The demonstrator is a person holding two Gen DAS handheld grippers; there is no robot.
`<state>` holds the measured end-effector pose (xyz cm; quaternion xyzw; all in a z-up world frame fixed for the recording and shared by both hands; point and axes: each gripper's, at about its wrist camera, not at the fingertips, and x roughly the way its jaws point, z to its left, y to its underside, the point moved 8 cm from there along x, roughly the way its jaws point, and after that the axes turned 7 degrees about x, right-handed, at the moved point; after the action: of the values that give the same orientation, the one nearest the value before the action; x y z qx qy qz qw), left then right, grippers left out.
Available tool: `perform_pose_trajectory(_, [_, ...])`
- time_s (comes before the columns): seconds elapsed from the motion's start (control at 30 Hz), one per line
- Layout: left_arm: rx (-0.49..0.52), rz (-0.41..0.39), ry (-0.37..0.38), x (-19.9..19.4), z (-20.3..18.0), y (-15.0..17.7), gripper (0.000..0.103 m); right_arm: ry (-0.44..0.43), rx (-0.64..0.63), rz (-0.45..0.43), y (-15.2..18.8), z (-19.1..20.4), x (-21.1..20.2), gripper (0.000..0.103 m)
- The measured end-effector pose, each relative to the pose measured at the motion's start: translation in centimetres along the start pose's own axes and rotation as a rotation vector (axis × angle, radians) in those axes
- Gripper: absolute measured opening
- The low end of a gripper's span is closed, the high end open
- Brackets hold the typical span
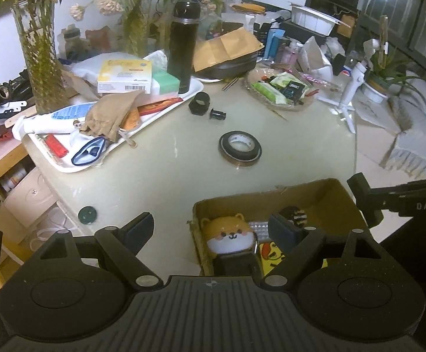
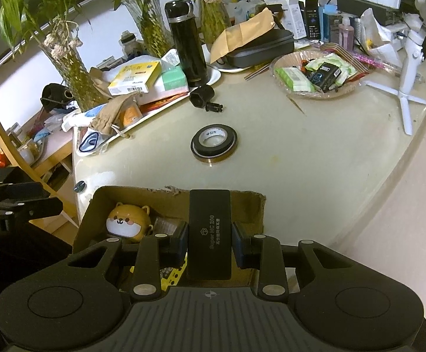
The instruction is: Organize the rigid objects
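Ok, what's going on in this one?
A person is tidying loose items into a cardboard box at the table's near edge. The right gripper is shut on a flat black case, held over the box, which already holds a dog-faced toy. The left gripper is open and empty by the box. A tape roll is out on the table.

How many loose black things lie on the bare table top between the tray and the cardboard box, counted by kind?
Tape roll: 1
Hexagonal black sleeve: 1
Small black cylinder part: 1
Total: 3
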<state>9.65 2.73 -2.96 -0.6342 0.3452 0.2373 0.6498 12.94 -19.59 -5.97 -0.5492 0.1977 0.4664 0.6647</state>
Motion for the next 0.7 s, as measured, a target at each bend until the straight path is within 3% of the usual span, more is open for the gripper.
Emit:
perform_pose_trajectory(0.47, [-0.017, -0.016, -0.01, -0.3, 0.7, 1.6, 0.086, 0.019, 0.0, 0.046, 0.9, 0.4, 0.8, 0.035])
perform_pose_trajectory(0.7, [-0.029, -0.023, -0.009, -0.4, 0.9, 1.8, 0.086, 0.038, -0.031, 0.071, 1.8, 0.4, 1.3, 0.085])
